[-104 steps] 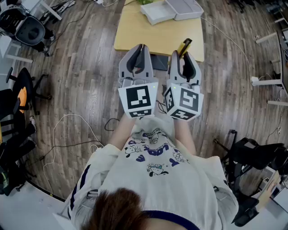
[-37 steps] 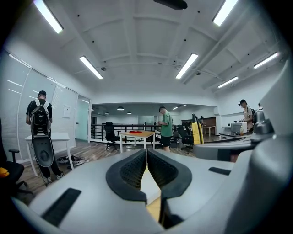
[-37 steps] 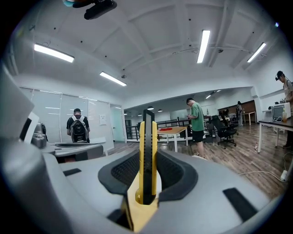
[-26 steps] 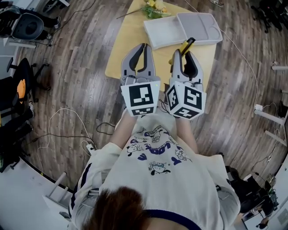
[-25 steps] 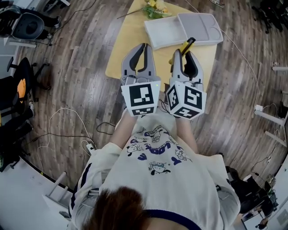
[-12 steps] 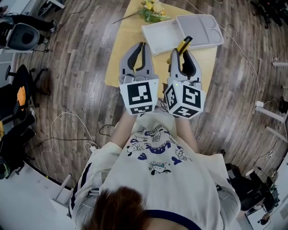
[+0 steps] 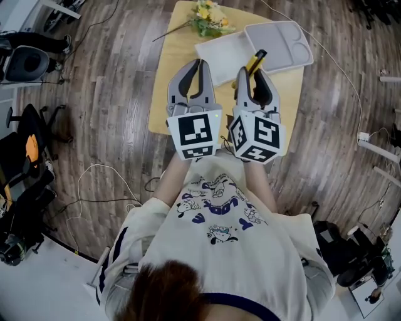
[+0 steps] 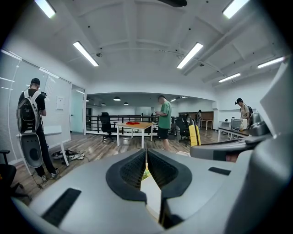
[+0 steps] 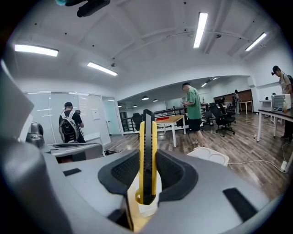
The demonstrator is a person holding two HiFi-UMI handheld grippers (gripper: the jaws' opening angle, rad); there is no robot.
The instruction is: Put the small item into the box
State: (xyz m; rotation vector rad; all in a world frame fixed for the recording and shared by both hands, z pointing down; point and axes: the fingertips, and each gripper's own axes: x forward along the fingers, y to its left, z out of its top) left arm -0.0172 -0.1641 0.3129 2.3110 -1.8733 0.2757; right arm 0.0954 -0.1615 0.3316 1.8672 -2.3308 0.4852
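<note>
My right gripper (image 7: 251,73) is shut on a yellow and black utility knife (image 7: 256,61), which sticks up past the fingertips. In the right gripper view the knife (image 9: 147,146) stands upright between the jaws of that gripper (image 9: 147,183). My left gripper (image 7: 198,65) is shut with nothing in it, and its jaws meet in the left gripper view (image 8: 146,157). Both are held side by side above the near half of a small yellow table (image 7: 169,69). An open white box (image 7: 229,47) with its lid (image 7: 282,41) folded out lies on the table just beyond the grippers.
A bunch of yellow flowers (image 7: 210,14) lies at the table's far edge. Office chairs (image 7: 28,59) and cables (image 7: 94,182) are on the wooden floor to the left. Two people (image 9: 192,114) stand further off in the room, by desks.
The table with the box has come closer and lower in the head view. Both grippers now sit over its near half, and the knife stays in the right gripper.
</note>
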